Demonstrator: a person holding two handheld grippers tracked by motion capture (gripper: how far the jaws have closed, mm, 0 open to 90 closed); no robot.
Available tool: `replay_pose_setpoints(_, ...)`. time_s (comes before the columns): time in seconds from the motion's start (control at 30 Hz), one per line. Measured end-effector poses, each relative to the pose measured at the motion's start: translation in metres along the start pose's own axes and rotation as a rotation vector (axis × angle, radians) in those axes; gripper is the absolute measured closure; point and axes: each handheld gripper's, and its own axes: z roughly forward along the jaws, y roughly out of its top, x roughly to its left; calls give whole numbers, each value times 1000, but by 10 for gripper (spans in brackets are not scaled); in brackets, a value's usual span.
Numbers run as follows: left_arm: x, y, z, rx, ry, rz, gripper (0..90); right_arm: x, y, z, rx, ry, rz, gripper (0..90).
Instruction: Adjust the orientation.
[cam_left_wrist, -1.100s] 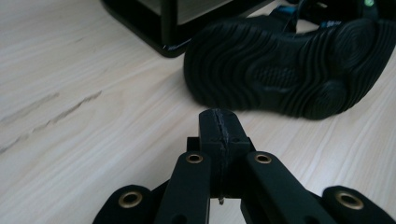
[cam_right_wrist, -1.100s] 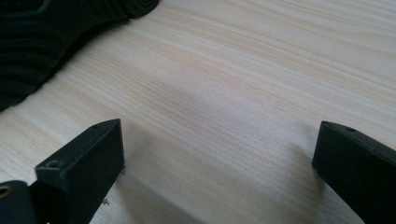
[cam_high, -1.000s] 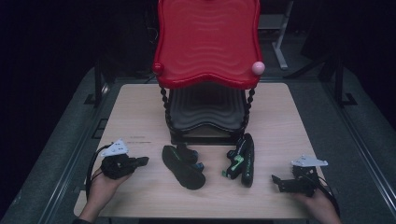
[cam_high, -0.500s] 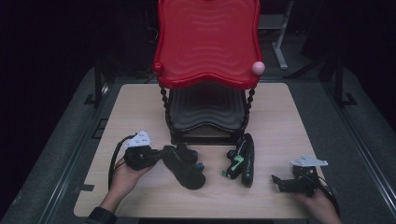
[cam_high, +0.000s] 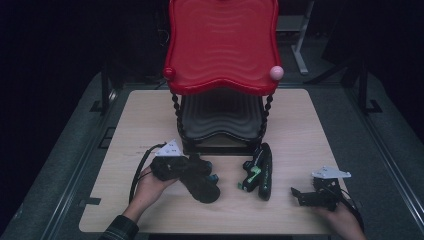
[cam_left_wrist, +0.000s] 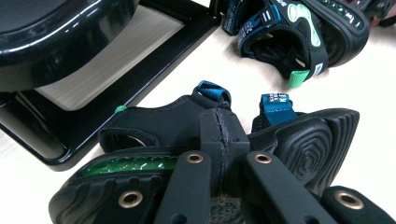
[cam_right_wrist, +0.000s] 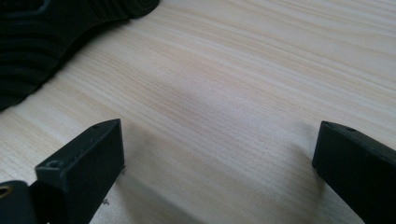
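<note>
1. Left tool (cam_high: 196, 169) is right on the near black rubber-soled sandal with blue strap tabs (cam_high: 202, 181), which lies on the pale wooden surface (cam_high: 310, 130) just in front of the black lower shelf (cam_high: 220, 120) of the red-topped stand (cam_high: 222, 45). In the left gripper view its jaws are pressed together with the sandal (cam_left_wrist: 224, 144) directly beneath and ahead of them. Whether any strap is caught, I can't tell.

2. Risk one: pressed-together jaws can only push. A shove would likely slide the sandal toward the stand's black base frame (cam_left_wrist: 107, 107) and wedge it there.

3. Risk two: if a thin strap is nipped, lifting may let the heavy sole swing and slip free.

4. Second black sandal with green footprint logo (cam_high: 260, 171) lies on its side, close by; a sliding first sandal could knock it.

5. Right tool (cam_high: 300, 195) rests low over bare wood, jaws spread wide, nothing between them, too far off to steady anything.
</note>
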Motion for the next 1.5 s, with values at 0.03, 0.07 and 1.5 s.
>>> replay_pose_setpoints(0.03, 0, 0, 0, 0, 0, 0, 900, 0, 0, 0, 0, 0, 0, 17)
replay_pose_setpoints(0.07, 1, -1, -1, -3, -5, -1, 900, 0, 0, 0, 0, 0, 0, 17)
replay_pose_setpoints(1.5, -13, -47, -62, -16, -12, -47, 900, 0, 0, 0, 0, 0, 0, 18)
